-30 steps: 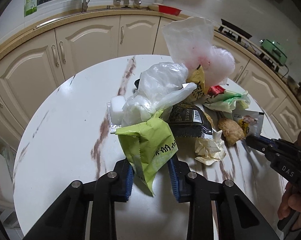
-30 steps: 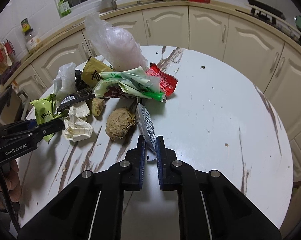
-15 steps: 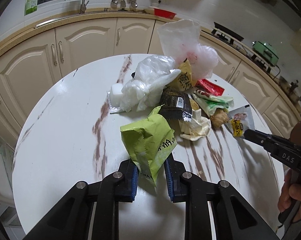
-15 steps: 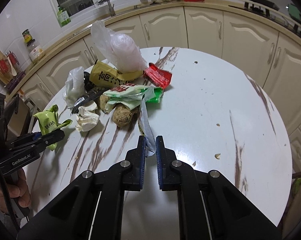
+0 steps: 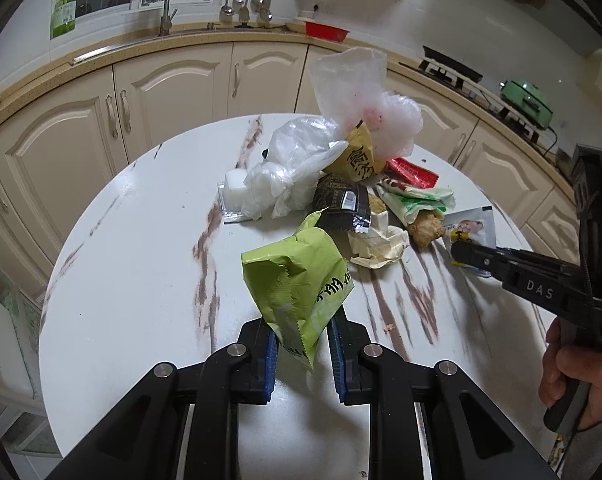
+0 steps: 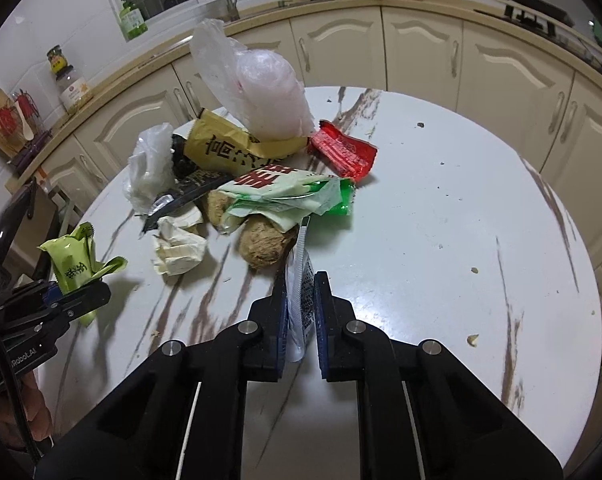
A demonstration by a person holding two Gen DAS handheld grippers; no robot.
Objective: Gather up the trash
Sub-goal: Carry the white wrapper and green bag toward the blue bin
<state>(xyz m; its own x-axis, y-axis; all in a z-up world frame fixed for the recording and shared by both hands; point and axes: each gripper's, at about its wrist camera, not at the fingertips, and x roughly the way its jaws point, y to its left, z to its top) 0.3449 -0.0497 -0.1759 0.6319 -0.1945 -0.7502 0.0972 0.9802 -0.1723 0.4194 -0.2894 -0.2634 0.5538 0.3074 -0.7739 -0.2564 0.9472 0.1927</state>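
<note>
My left gripper is shut on a lime green snack bag and holds it above the round white marble table, near its front edge; the bag also shows in the right wrist view. My right gripper is shut on a thin silver sachet, held edge-on just in front of the trash pile; the sachet also shows in the left wrist view. The pile holds a clear bag, a pink-white bag, a yellow wrapper, a red wrapper and a green-white wrapper.
A crumpled cream paper, a black wrapper, a brown lump and a white block in a clear tray lie on the table. Crumbs dot its right side. Cream kitchen cabinets curve behind.
Both grippers have pulled back from the pile toward the table's front, the left lifting the green bag clear, the right drawing the sachet away from the brown lump.
</note>
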